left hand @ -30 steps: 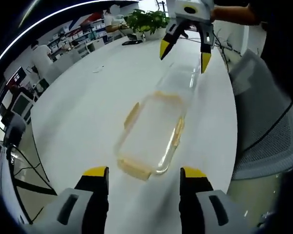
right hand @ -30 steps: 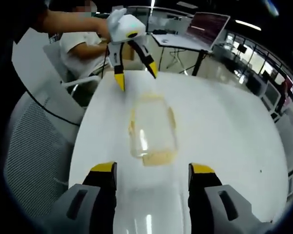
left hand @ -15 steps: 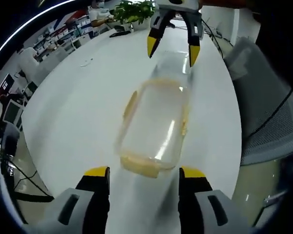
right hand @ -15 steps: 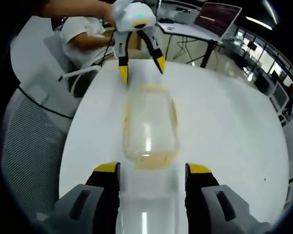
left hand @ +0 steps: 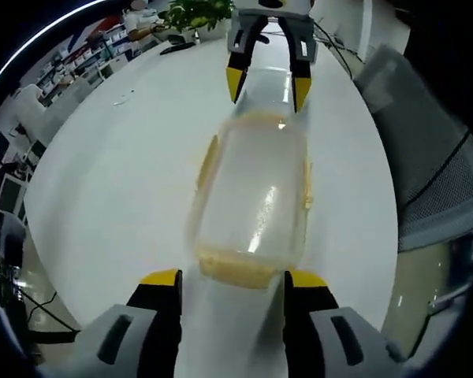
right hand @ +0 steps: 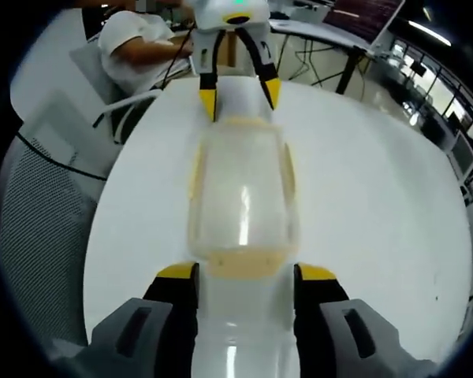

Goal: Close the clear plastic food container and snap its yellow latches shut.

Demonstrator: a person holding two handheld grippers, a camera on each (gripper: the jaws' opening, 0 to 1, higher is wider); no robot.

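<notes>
**Container bracketed end to end on the white surface**

An office is spreading out behind a long white surface (left hand: 118, 181), with desks and monitors at 9 o'clock in the left gripper view and a mesh chair (left hand: 433, 181) at 3 o'clock. The clear container (left hand: 252, 201) is lying lengthwise at the centre of the surface, lid seemingly on, its yellow latches (right hand: 197, 169) showing along the sides and ends.

The left gripper (left hand: 230, 287) is standing with jaws wide, flanking the near end latch, while the right gripper (left hand: 266, 79) is doing the same at 12 o'clock. In the right gripper view the right gripper (right hand: 241, 279) is straddling its own end. This looks like bracing before pressing the latches.

The surface edge is running close by the chair side; toward the office side the room is lying open.
</notes>
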